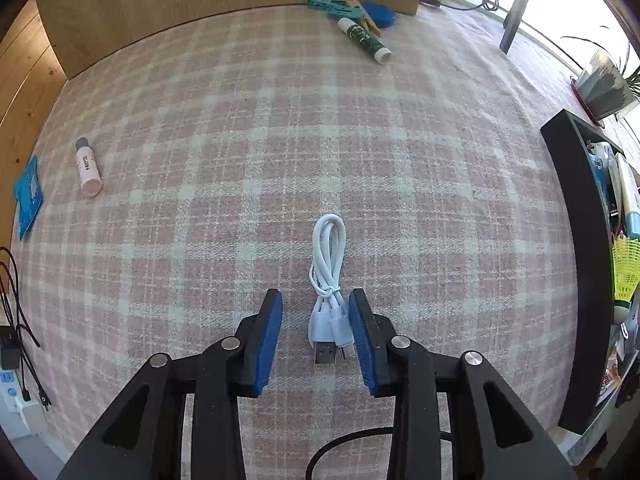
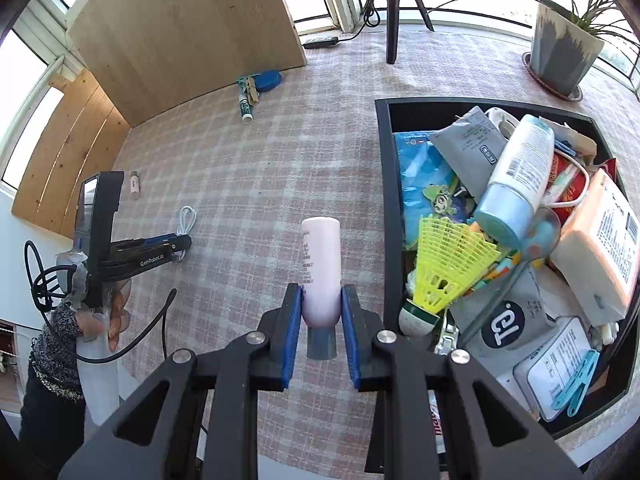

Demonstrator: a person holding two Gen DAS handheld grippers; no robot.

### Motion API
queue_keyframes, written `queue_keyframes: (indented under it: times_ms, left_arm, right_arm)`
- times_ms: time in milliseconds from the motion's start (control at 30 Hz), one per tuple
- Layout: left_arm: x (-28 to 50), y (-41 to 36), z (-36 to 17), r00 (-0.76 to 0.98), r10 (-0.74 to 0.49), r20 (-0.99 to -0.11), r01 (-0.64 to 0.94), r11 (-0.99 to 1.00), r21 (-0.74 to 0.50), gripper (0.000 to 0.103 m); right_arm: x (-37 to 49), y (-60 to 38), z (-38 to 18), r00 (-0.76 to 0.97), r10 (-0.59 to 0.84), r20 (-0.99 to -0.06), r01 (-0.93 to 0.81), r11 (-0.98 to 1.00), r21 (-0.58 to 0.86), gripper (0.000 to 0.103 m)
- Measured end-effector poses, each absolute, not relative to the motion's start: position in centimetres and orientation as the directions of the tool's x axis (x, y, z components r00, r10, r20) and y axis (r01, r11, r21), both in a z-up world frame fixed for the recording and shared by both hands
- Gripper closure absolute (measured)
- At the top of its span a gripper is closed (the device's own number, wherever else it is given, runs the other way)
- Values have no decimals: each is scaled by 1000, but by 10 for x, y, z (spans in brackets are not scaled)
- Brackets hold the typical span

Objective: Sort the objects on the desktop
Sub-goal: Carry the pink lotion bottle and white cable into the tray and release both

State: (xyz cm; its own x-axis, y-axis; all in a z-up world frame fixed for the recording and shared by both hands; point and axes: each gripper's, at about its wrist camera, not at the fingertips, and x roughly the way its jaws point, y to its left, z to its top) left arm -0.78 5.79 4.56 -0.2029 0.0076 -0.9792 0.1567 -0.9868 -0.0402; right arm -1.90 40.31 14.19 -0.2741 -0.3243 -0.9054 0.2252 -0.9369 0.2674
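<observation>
The left tool (image 1: 316,316) points down at the plaid-covered surface (image 1: 280,140), its blue pads apart; a coiled white USB cable (image 1: 329,280) lies between them at lower centre, just against the right-hand pad, not squeezed. The right tool (image 2: 320,312) is clamped on a pale pink bottle (image 2: 321,272) with a grey cap, at centre frame just left of the crowded black tray (image 2: 386,208), where a yellow shuttlecock (image 2: 448,268) lies.

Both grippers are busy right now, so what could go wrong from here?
1. The overfilled black tray may let the pink plastic bottle, clamped in the right gripper, roll off.
2. The left gripper sits off-centre over the coiled white USB cable; closing could pinch only plugs.
</observation>
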Motion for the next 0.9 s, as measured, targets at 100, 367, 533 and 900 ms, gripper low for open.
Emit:
queue_keyframes:
  times_ms: [100, 367, 533, 900]
  left_arm:
    - [3, 60, 44, -229, -4, -973, 179, -983, -38, 83]
    - [36, 171, 48, -290, 133, -948, 136, -974, -179, 83]
    - [54, 260, 84, -320, 247, -914, -42, -968, -247, 83]
    - [68, 422, 131, -221, 404, -888, -417, -862, -288, 83]
  right_arm:
    - [1, 452, 148, -309, -299, -903, 147, -953, 266, 83]
    - [50, 583, 154, -372, -191, -908, -88, -967, 240, 83]
    - [60, 644, 146, -384, -131, -914, -224, -947, 230, 83]
    - [42, 702, 122, -364, -92, -927, -338, -914, 224, 83]
